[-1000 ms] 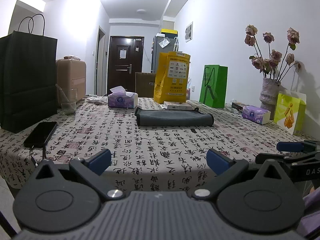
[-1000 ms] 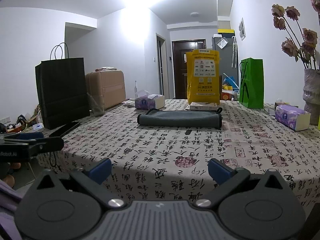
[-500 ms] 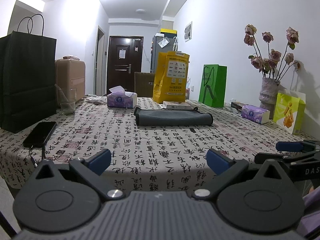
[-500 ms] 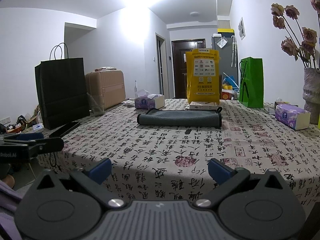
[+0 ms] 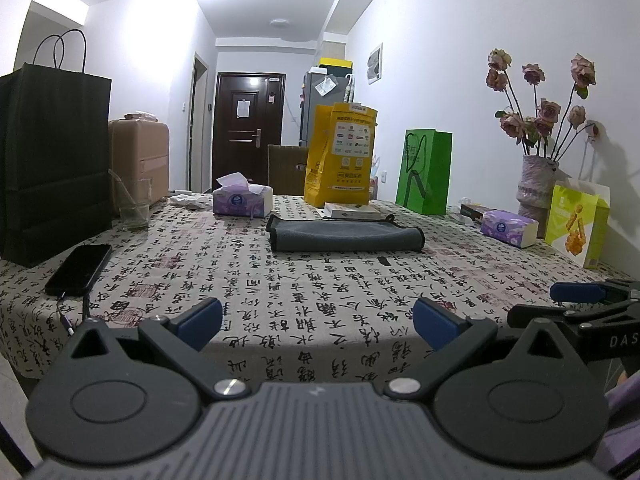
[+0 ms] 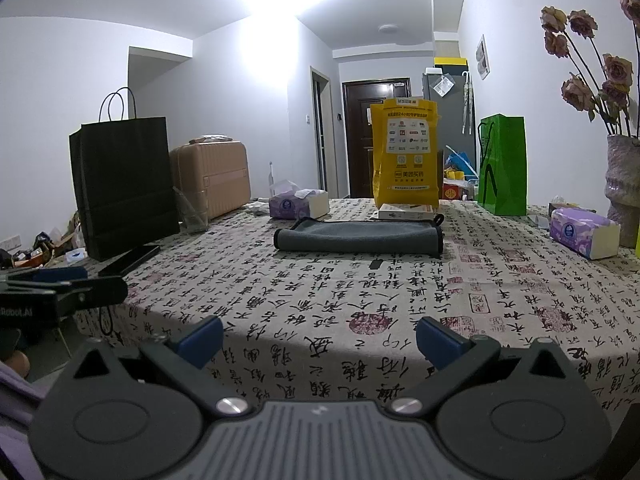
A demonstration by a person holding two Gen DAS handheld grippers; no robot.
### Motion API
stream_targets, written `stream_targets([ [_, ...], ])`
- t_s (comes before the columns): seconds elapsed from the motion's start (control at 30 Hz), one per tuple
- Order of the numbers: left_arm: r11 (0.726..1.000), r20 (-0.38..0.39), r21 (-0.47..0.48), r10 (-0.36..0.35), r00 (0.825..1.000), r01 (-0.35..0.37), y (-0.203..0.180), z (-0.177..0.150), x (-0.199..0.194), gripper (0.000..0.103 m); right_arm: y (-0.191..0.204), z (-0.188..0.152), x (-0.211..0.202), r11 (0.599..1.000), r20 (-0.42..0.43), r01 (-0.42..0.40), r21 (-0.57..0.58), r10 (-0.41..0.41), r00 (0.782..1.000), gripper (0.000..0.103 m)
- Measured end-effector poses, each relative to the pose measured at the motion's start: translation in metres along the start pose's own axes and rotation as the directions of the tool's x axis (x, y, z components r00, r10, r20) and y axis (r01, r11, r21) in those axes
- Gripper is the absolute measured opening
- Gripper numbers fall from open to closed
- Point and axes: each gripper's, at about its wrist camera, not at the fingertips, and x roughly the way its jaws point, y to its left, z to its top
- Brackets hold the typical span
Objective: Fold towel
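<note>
A grey towel (image 5: 345,237) lies folded into a long flat bundle in the middle of the table, also in the right wrist view (image 6: 359,237). My left gripper (image 5: 318,322) is open and empty at the table's near edge, well short of the towel. My right gripper (image 6: 319,338) is open and empty, also at the near edge. The right gripper shows from the side at the right of the left wrist view (image 5: 576,300). The left gripper shows at the left of the right wrist view (image 6: 60,286).
The table carries a calligraphy-print cloth (image 5: 280,280). On it stand a black paper bag (image 5: 52,160), a phone (image 5: 78,268), a glass (image 5: 134,204), tissue boxes (image 5: 242,200) (image 5: 508,227), a yellow bag (image 5: 340,156), a green bag (image 5: 424,178), a flower vase (image 5: 536,184).
Both grippers have barely shifted; the view sits slightly lower and closer to the table edge. The towel has not moved.
</note>
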Motion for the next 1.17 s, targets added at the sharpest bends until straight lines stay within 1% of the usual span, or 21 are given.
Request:
stream_targets([
  [1.17, 1.000, -0.006, 0.004, -0.003, 1.000, 0.003, -0.0065, -0.0024, -0.0002, 0.103, -0.0016, -0.0008, 0.0000, 1.000, -0.005, 0.000, 0.009, 0.000, 1.000, 0.103],
])
